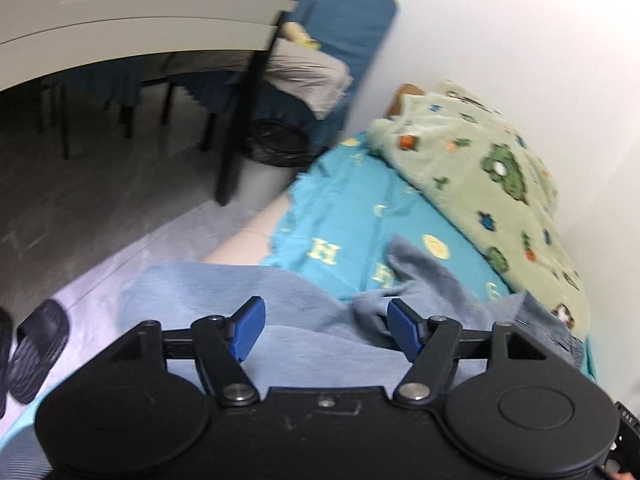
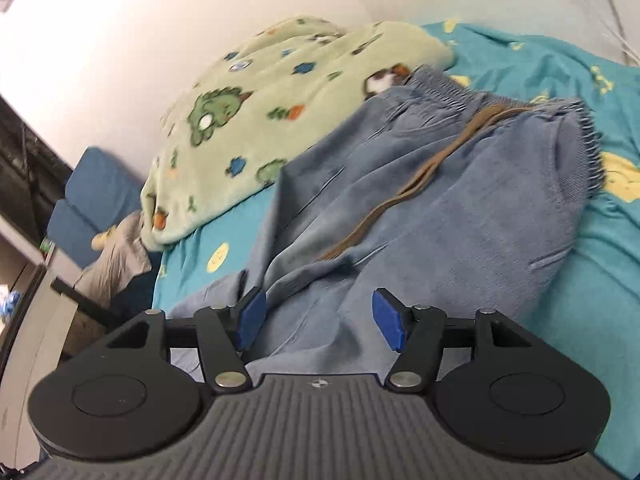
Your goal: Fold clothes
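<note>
Both claws hang above the blue trousers [image 2: 420, 208], each with its blue pads spread apart and nothing pinched between them. Left claw [image 1: 326, 330] sits over the trouser-leg end, where the cloth lies flat near the bed's edge and one bunched fold rises just beyond its right pad. Right claw [image 2: 318, 322] sits over the upper legs; farther along the trousers a brown drawstring [image 2: 400, 196] trails down from the gathered waistband [image 2: 480, 98].

Under the trousers lies a turquoise bedsheet [image 1: 348, 216] printed with yellow shapes. Past the trousers, against the white wall, a green fleece blanket [image 2: 256, 120] with cartoon figures is heaped, touching the waistband corner. Off the bed from the trousers' leg end, black slippers [image 1: 36, 346] rest on the floor, and farther off stand a bin [image 1: 272, 160] and a desk [image 1: 132, 28].
</note>
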Motion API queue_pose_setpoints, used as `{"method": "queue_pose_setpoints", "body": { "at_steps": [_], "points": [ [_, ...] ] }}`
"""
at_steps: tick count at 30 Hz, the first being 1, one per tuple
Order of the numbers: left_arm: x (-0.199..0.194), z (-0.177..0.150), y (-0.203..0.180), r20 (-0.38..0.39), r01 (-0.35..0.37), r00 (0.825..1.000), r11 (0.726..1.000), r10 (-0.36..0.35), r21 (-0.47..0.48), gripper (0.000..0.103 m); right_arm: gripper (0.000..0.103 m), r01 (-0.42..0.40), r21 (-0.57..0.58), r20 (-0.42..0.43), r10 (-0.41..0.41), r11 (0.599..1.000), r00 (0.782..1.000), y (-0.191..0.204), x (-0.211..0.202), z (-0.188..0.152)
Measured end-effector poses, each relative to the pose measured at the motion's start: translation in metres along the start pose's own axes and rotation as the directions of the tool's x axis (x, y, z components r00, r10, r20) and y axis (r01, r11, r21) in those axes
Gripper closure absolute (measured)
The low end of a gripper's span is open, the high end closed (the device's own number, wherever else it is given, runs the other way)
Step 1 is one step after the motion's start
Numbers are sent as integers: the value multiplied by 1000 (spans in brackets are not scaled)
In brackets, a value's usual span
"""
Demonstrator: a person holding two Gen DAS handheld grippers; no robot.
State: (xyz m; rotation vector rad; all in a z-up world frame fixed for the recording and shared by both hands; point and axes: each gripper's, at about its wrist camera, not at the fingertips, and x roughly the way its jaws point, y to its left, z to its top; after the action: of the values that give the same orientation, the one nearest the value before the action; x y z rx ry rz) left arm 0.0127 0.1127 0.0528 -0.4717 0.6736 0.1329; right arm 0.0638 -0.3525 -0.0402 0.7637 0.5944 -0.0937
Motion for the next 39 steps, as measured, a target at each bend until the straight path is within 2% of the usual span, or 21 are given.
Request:
{"method": "queue_pose_setpoints", "body": {
  "at_steps": [3, 6, 10, 14, 16, 19, 21, 23, 24, 26, 27, 28, 30, 33, 34, 37, 39],
  "points": [
    [19, -3, -26, -24, 64, 998, 997, -63, 31, 38, 31, 75, 58, 45, -78, 995, 996, -15, -5, 11],
    [42, -10, -53, -51, 122, 992, 991, -119, 62, 37, 27, 160, 109, 86, -170, 981, 982, -30, -7, 20],
    [78, -28, -80, -128, 181, 977, 979, -168, 99, 37, 22, 244, 206, 105, -269, 948, 957, -54, -1, 28],
    [108, -45, -97, -183, 229, 963, 960, -199, 160, 37, 20, 290, 283, 67, -320, 914, 945, -74, 12, 31],
    [120, -52, -103, -206, 254, 955, 948, -214, 192, 37, 20, 283, 310, 64, -317, 908, 946, -81, 15, 34],
    [132, -57, -101, -250, 298, 936, 938, -250, 178, 37, 21, 288, 349, 72, -332, 891, 940, -91, 14, 39],
    [136, -58, -97, -251, 304, 934, 935, -254, 183, 37, 21, 329, 367, 83, -383, 870, 920, -95, 14, 41],
    [138, -61, -93, -228, 292, 943, 933, -243, 210, 37, 21, 347, 373, 97, -408, 860, 908, -98, 17, 42],
    [139, -62, -92, -216, 285, 947, 932, -238, 223, 37, 21, 340, 363, 100, -399, 867, 911, -100, 21, 43],
    [142, -64, -90, -219, 285, 947, 930, -235, 232, 37, 28, 329, 334, 79, -374, 884, 924, -101, 33, 46],
    [144, -64, -88, -229, 288, 944, 931, -237, 226, 37, 38, 347, 315, 77, -388, 884, 918, -99, 36, 47],
    [145, -65, -87, -237, 291, 942, 931, -238, 221, 37, 59, 368, 295, 78, -407, 882, 910, -97, 38, 49],
    [144, -65, -85, -236, 295, 941, 930, -243, 220, 37, 81, 385, 259, 116, -425, 886, 898, -92, 35, 51],
    [139, -62, -83, -205, 300, 944, 930, -258, 213, 37, 90, 306, 303, 207, -376, 903, 903, -87, 14, 53],
    [137, -61, -83, -197, 302, 944, 930, -263, 208, 37, 94, 282, 301, 252, -361, 911, 898, -83, 5, 56],
    [133, -61, -84, -192, 313, 942, 926, -275, 211, 37, 95, 233, 292, 365, -333, 928, 870, -78, -18, 64],
    [131, -63, -85, -189, 314, 943, 923, -275, 225, 37, 95, 213, 314, 374, -327, 925, 868, -87, -24, 65]
  ]
}}
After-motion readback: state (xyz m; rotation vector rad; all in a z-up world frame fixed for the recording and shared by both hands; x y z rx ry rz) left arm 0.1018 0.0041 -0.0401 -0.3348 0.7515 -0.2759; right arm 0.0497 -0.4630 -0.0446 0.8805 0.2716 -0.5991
